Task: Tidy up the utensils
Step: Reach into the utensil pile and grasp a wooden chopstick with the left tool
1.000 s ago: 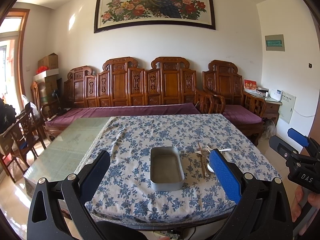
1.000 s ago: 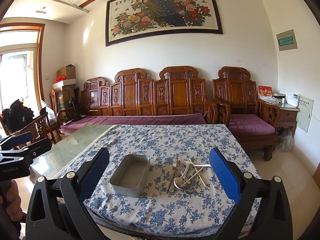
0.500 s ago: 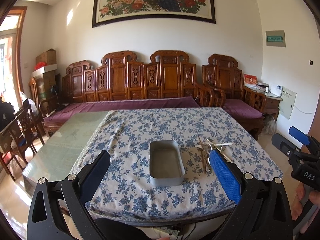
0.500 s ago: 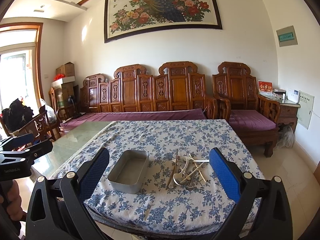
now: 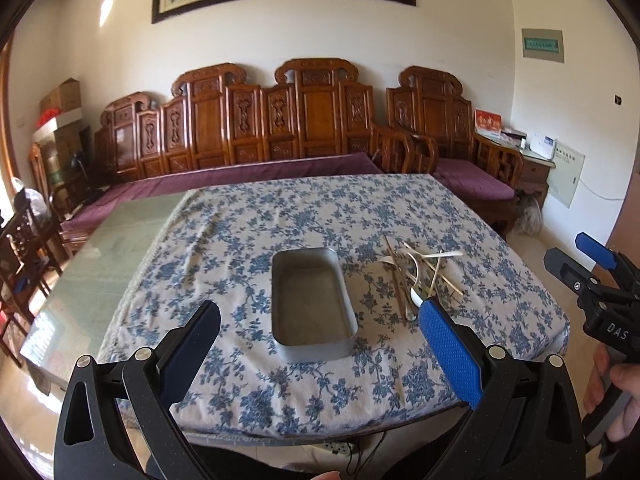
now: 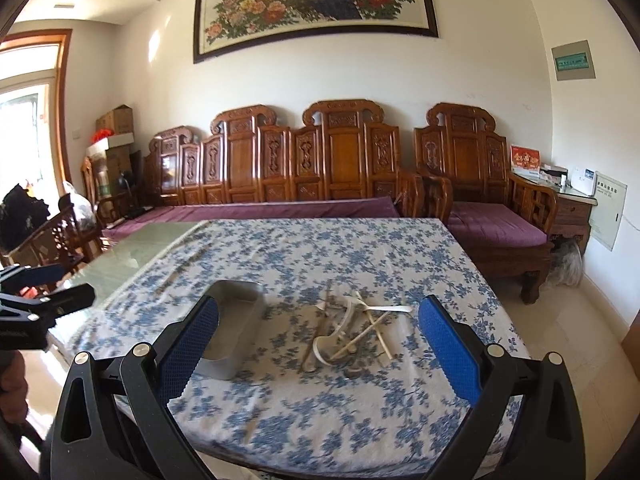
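A grey metal tin (image 5: 312,304) (image 6: 234,320) lies empty on the blue floral tablecloth (image 5: 280,224). Right of it is a loose pile of utensils (image 5: 416,276) (image 6: 352,332): white spoons, wooden chopsticks and metal pieces crossing one another. My left gripper (image 5: 320,332) hovers open short of the table's near edge, in line with the tin. My right gripper (image 6: 318,332) is open too, above the near edge and facing the pile; it also shows at the right of the left wrist view (image 5: 592,264). Neither holds anything.
The cloth covers the right part of a glass-topped table (image 5: 100,256). A carved wooden bench with purple cushions (image 6: 280,184) lines the far wall, an armchair (image 6: 488,200) to its right. Dark chairs (image 5: 24,248) stand at the left. A hand (image 5: 616,384) grips the right tool.
Both grippers have moved forward and tilted down toward the table; the tin and the pile appear larger and nearer. The utensils and the tin lie where they were.
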